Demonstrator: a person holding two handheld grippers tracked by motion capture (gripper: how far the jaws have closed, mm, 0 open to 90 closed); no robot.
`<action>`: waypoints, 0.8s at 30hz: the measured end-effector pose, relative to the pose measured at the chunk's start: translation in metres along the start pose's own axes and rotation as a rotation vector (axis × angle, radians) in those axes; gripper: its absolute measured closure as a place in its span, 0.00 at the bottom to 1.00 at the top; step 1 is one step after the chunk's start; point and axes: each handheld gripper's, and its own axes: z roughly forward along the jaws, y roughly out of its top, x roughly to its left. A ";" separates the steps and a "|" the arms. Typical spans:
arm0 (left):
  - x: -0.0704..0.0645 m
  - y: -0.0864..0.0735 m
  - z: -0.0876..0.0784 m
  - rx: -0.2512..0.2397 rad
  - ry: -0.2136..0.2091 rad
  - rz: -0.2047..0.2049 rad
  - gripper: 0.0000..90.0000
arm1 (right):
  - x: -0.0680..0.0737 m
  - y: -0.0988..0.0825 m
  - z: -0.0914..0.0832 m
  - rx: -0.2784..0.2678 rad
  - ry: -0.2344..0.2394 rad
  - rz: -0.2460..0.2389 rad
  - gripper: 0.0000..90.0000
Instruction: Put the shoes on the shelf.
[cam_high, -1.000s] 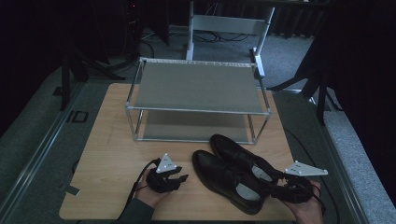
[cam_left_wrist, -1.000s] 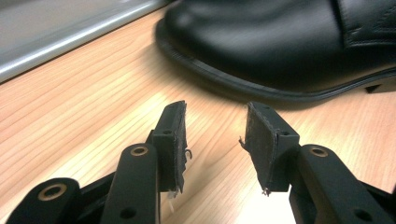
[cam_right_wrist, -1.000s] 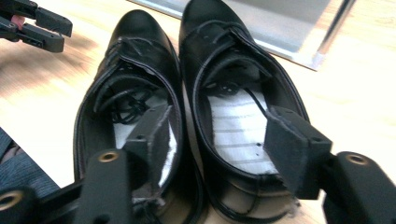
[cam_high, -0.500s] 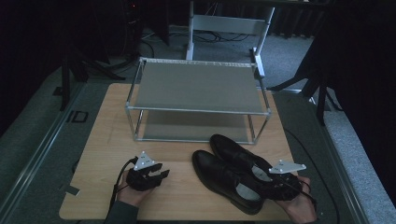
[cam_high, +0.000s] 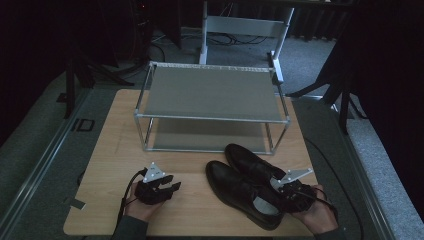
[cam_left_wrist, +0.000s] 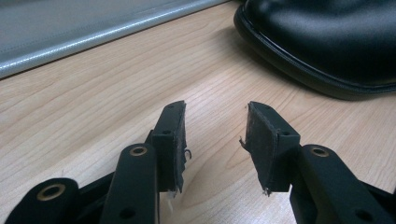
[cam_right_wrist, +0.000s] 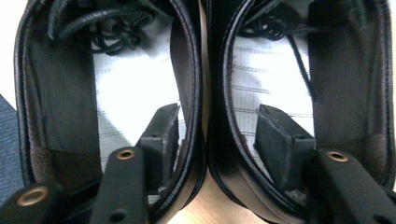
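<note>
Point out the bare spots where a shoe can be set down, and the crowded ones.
Free: the whole top shelf of the rack and the lower shelf beneath it; also the left strip of table between the rack and the left gripper. Crowded: the front right, where both shoes lie touching, one finger of the right gripper inside each.

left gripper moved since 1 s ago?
Yes. The left gripper has slid left along the table's near edge, away from the shoes, relative to the shoe rack.

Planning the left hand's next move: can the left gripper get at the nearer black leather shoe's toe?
Probably yes: the left gripper is open, with bare wooden table between it and the black leather shoe.
</note>
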 end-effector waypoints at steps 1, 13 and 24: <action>0.000 0.000 0.000 0.001 -0.001 0.000 0.65 | 0.000 0.001 0.000 0.009 -0.003 -0.008 0.57; 0.000 -0.001 -0.001 -0.003 0.001 0.000 0.65 | 0.001 0.008 0.003 0.119 0.004 -0.013 0.66; 0.000 -0.001 -0.002 -0.006 0.000 -0.005 0.65 | 0.002 0.011 0.007 0.185 0.043 -0.017 0.86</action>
